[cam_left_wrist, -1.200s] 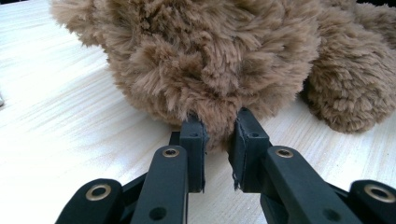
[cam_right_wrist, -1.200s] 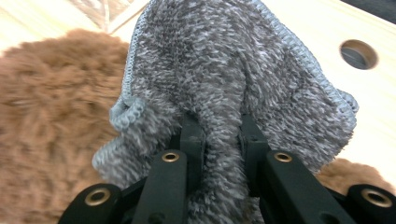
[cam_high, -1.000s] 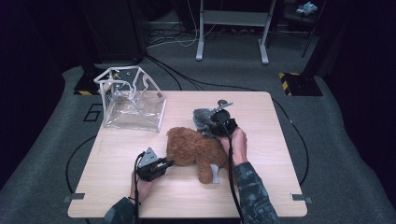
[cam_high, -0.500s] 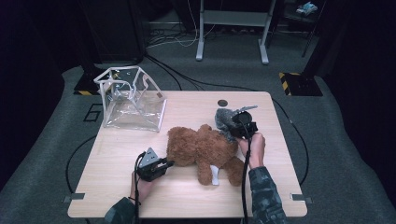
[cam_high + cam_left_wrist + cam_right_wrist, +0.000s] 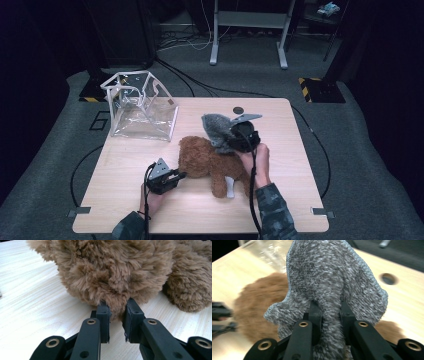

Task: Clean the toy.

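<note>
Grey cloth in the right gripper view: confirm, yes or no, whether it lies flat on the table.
No, the grey cloth is pinched between the right gripper jaws and stands up above the table.

left gripper [image 5: 117,312]: black plastic jaws, brass-ringed screw holes, grey three-cornered top plate, black trailing cable
right gripper [image 5: 329,312]: same black jaws, brass-ringed holes
sleeves [image 5: 274,210]: dark camouflage-pattern fabric

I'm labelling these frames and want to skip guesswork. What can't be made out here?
- Brown plush toy: its face can't be made out in the high view; cut off by the top edge in the left gripper view.
- Grey fuzzy cloth: its lower end is hidden behind the right gripper's jaws.
- Clear plastic bag: contents too small to tell in the high view.
- Left gripper: its pad tips are buried in the fur.
</note>
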The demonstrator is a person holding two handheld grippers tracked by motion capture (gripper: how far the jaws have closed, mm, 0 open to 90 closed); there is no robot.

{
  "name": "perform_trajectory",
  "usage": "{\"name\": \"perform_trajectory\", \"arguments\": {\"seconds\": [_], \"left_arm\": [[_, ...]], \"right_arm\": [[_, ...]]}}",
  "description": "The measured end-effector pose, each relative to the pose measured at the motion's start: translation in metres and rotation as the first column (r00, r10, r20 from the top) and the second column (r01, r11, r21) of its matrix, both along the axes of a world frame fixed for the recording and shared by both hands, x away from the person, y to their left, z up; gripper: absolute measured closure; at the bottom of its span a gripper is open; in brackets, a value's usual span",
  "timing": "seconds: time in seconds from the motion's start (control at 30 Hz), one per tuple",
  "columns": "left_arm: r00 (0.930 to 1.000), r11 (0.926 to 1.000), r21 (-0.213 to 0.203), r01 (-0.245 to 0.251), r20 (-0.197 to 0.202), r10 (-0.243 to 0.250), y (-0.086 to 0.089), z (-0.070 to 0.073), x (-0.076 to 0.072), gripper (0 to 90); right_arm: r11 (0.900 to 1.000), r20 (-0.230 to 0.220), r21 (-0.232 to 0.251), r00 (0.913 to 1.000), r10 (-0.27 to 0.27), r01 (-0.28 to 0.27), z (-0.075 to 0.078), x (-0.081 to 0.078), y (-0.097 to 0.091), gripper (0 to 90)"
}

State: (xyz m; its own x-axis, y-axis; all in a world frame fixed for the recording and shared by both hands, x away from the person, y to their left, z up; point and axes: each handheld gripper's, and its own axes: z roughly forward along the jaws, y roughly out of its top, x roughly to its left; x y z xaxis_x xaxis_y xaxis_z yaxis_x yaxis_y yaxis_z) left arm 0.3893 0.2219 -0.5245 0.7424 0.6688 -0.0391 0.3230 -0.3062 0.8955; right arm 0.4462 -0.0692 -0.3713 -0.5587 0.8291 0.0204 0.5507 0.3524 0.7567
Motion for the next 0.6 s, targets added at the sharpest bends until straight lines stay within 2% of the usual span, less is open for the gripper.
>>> {"name": "perform_trajectory", "arguments": {"seconds": [0.13, 0.23, 0.4, 0.6], "left_arm": [[1.0, 1.0, 0.0, -0.003, 0.001, 0.003, 0.0, 0.0, 0.0, 76.4], [1.0, 1.0, 0.002, -0.002, 0.0, 0.002, 0.0, 0.0, 0.0, 76.5], [1.0, 1.0, 0.006, 0.001, 0.002, -0.001, 0.0, 0.0, 0.0, 76.5], [1.0, 1.0, 0.006, 0.001, 0.001, -0.001, 0.0, 0.0, 0.0, 76.5]], "right_arm": [[0.9969, -0.033, -0.022, 0.9966, 0.075, -0.076, -0.019, -0.006, 0.027, 77.1], [0.9958, -0.048, -0.032, 0.9953, 0.084, -0.086, -0.031, -0.006, 0.035, 77.1], [0.9965, -0.059, -0.028, 0.9953, 0.077, -0.078, -0.037, -0.007, 0.032, 77.3], [0.9957, -0.042, -0.073, 0.9976, 0.054, -0.057, -0.038, -0.014, 0.021, 77.4]]}}
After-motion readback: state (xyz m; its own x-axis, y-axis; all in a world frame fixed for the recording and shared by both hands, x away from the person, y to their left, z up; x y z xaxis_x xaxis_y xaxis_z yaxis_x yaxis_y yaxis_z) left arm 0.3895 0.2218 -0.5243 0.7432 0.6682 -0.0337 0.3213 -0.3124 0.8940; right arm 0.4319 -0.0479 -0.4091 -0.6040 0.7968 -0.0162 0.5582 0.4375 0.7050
